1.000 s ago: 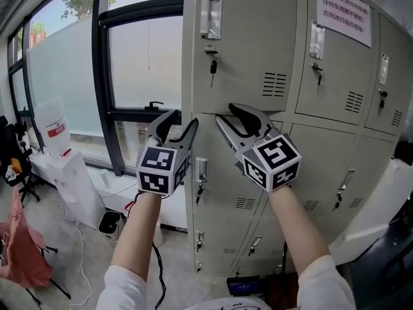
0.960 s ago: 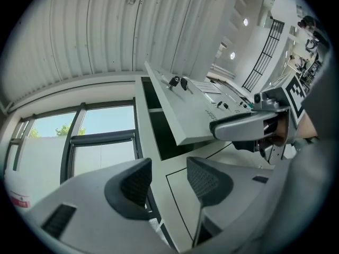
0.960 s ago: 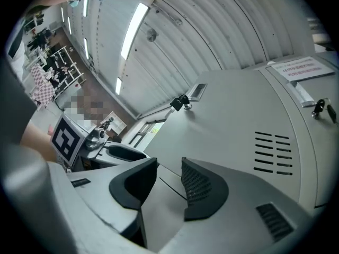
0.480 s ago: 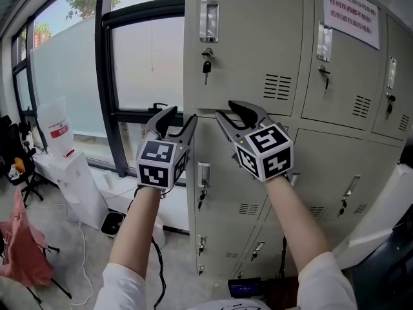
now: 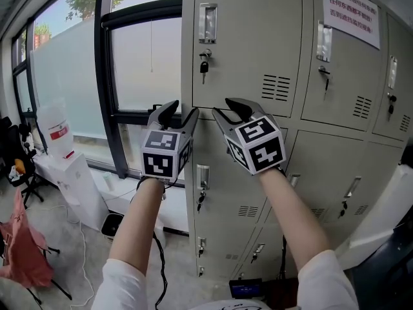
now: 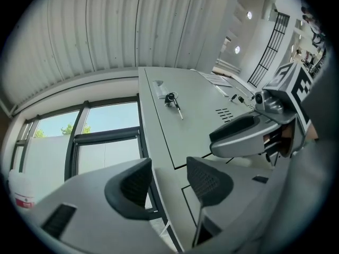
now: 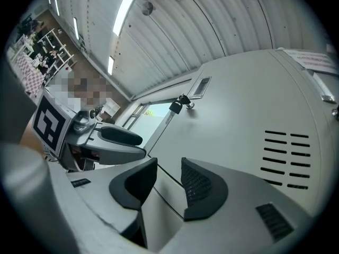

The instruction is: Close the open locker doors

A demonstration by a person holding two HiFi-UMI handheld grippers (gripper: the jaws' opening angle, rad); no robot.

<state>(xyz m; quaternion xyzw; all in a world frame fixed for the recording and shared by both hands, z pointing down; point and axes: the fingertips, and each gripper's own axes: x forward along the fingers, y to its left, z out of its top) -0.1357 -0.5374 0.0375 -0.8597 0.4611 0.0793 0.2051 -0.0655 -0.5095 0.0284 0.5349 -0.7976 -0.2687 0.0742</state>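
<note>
the pale grey sheet-steel locker door (image 5: pixel 248 37), small key (image 5: pixel 202 66) hanging, stands just ahead. left gripper (image 5: pixel 181 110) and right gripper (image 5: pixel 224 108) hover near its lower edge, jaws released, empty. stiff and light, it likely needs a flat push by the key side.

Both grippers are up in front of the lockers (image 5: pixel 258 37), side by side at the seam under the top-left door (image 5: pixel 248 18). The left gripper (image 5: pixel 182 112) sits at the cabinet's left edge, with the window (image 5: pixel 139 63) behind it. The right gripper (image 5: pixel 227 108) is just right of it. A key (image 5: pixel 204 62) hangs above them. A notice (image 5: pixel 350 4) is on the next door right. The dispenser (image 5: pixel 64 173) stands on the floor, far left.
</note>
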